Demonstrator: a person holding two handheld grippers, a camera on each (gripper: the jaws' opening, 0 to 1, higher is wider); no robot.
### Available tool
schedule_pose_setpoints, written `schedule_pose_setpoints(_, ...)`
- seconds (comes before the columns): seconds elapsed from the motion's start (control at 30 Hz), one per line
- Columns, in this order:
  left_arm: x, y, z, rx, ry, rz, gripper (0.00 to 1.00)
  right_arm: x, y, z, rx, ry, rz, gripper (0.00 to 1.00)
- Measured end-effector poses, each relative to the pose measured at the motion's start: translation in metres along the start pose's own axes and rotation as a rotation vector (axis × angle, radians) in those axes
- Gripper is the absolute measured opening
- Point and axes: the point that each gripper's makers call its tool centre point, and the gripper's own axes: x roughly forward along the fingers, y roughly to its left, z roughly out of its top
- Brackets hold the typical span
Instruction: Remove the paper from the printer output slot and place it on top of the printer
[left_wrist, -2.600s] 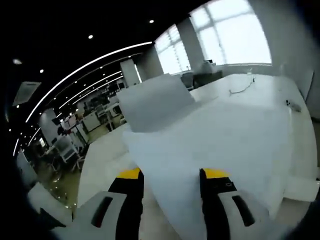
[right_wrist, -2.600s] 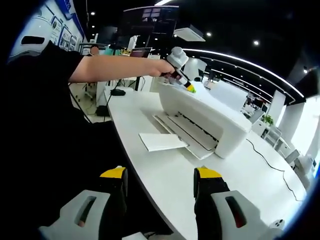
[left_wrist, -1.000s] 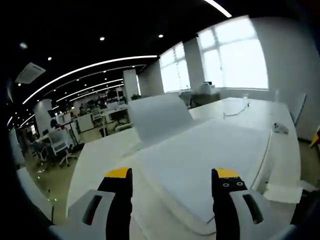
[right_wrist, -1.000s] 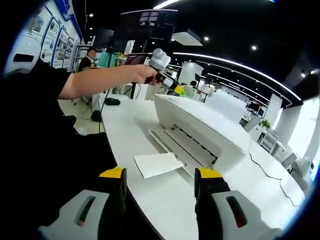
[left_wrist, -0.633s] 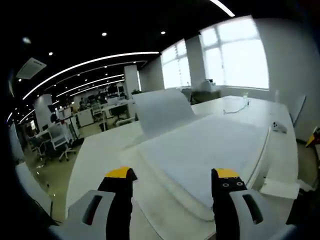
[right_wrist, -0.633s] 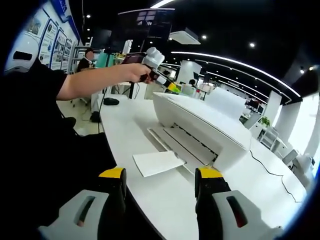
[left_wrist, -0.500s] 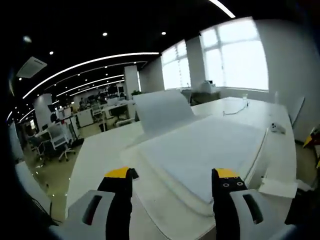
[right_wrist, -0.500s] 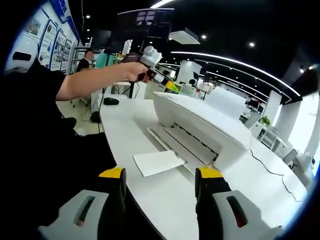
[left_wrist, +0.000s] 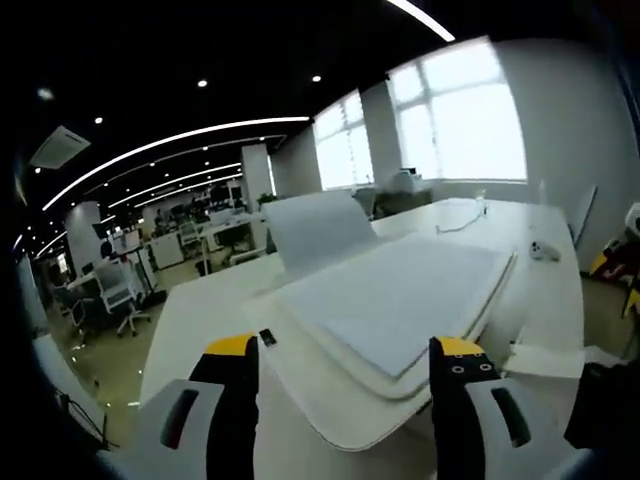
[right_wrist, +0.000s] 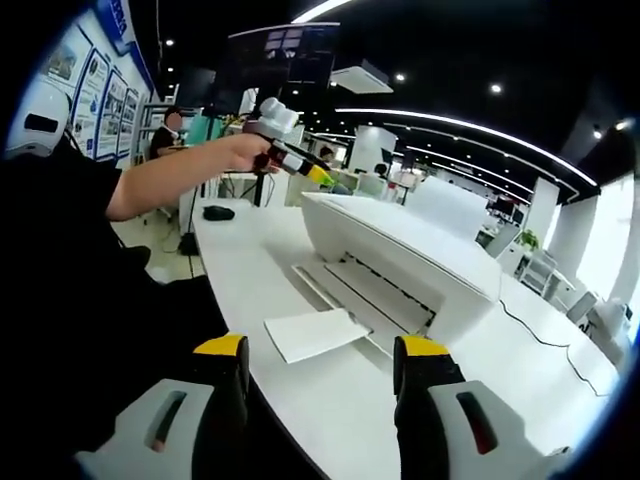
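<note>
Paper lies flat on top of the white printer; another sheet rests on its output tray. My left gripper and right gripper both gape wide, holding nothing.

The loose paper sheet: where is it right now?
In the right gripper view the paper sheet lies flat on the printer's output tray, at its near end, over the white table.

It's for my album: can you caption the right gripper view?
Open right gripper faces a printer, paper lying on its tray.
</note>
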Motion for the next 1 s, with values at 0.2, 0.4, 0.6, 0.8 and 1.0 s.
schedule_pose_setpoints(0.2,-0.011,0.005,0.0,-0.006,-0.019,0.014,0.74,-0.001,-0.001,0.0,-0.003,0.015,-0.001,0.55)
schedule_pose_setpoints(0.4,-0.023,0.0,-0.01,0.005,-0.016,0.016,0.76,-0.003,-0.001,-0.005,-0.014,0.048,-0.002,0.54)
schedule_pose_setpoints(0.6,-0.03,-0.005,-0.012,-0.008,-0.037,0.013,0.76,-0.002,0.001,-0.002,-0.024,0.052,0.002,0.54)
schedule_pose_setpoints(0.8,-0.036,-0.005,-0.011,-0.018,-0.055,0.018,0.76,-0.001,-0.001,0.0,-0.026,0.041,-0.007,0.54)
schedule_pose_setpoints(1.0,-0.039,-0.006,-0.01,-0.017,-0.07,0.022,0.76,0.003,-0.003,-0.003,-0.022,0.049,-0.005,0.54)
